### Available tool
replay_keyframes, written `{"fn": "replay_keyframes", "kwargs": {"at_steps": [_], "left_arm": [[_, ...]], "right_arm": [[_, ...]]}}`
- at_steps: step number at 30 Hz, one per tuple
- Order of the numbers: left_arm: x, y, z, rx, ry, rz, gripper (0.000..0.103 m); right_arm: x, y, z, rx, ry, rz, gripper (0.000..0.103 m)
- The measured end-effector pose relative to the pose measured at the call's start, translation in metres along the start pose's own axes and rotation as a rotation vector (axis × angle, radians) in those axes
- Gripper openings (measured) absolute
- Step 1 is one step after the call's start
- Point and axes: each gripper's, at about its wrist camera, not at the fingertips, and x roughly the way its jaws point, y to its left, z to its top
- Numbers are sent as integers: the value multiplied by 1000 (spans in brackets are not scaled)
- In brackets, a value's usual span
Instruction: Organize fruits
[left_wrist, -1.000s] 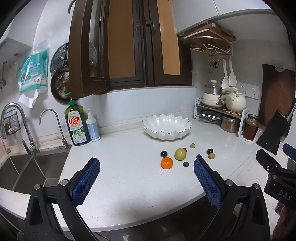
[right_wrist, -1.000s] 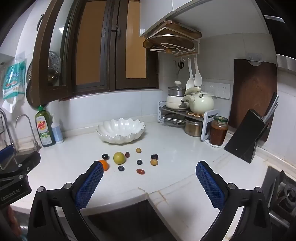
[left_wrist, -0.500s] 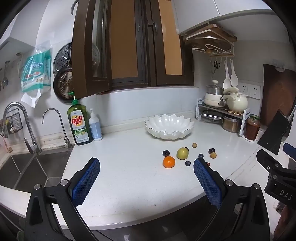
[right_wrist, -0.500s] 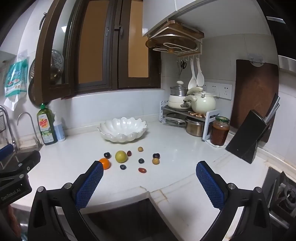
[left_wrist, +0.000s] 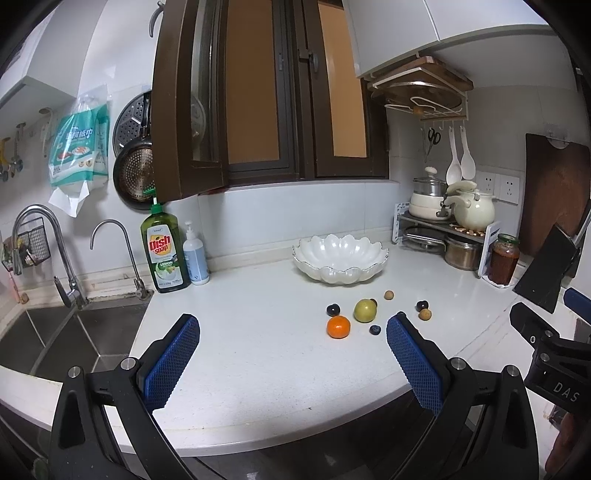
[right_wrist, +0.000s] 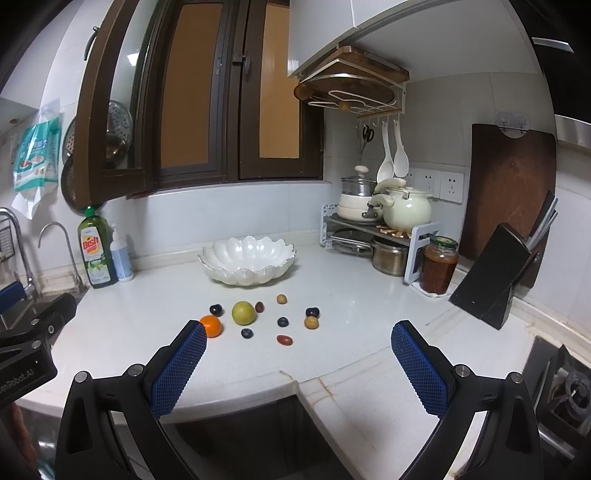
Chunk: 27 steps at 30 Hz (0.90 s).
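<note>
Both grippers are held back from the worktop (right_wrist: 369, 314) edge with nothing in them: the left gripper (left_wrist: 291, 354) has its jaws spread wide, and the right gripper (right_wrist: 299, 363) likewise, which I judge to be an approach stance before any fruit is taken. The fruits lie loose in a cluster in front of the white scalloped bowl (right_wrist: 247, 260), apart from it; the bowl appears empty, so it is probably the intended destination and the task appears not yet begun. Identified in the right wrist view: an orange (right_wrist: 211, 325), a yellow-green fruit (right_wrist: 243, 312), a dark plum (right_wrist: 216, 309), two blueberries (right_wrist: 283, 321), a red oblong fruit (right_wrist: 284, 339), two small tan fruits (right_wrist: 311, 322) and a further dark fruit (right_wrist: 312, 312). A small reddish piece behind the yellow-green fruit is partly hidden and cannot be identified. In the left wrist view the right-hand pad covers part of the cluster, and the red oblong fruit is not visible there. The orange sits just beside the right gripper's left pad in its own view; contact cannot be confirmed. The bowl's interior floor is only partly visible.
</note>
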Motion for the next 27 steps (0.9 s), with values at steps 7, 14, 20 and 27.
{"fn": "replay_keyframes", "kwargs": {"at_steps": [7,14,20,27], "left_arm": [[-3,-2,0,-1,-3,-4,103],[-4,-3,1,-1,-5,-5,103],[-4,-3,1,0,-2,-10,103],[-2,-3,7,1,1,-20,103]], "right_arm": [[-3,-1,1,-4,-6,-4,102],[-3,-1,0,-4,-8,-2,102],[-3,-1,0,-5,-5,-3,102],[-4,-3,-1,-4,-5,-6,102]]}}
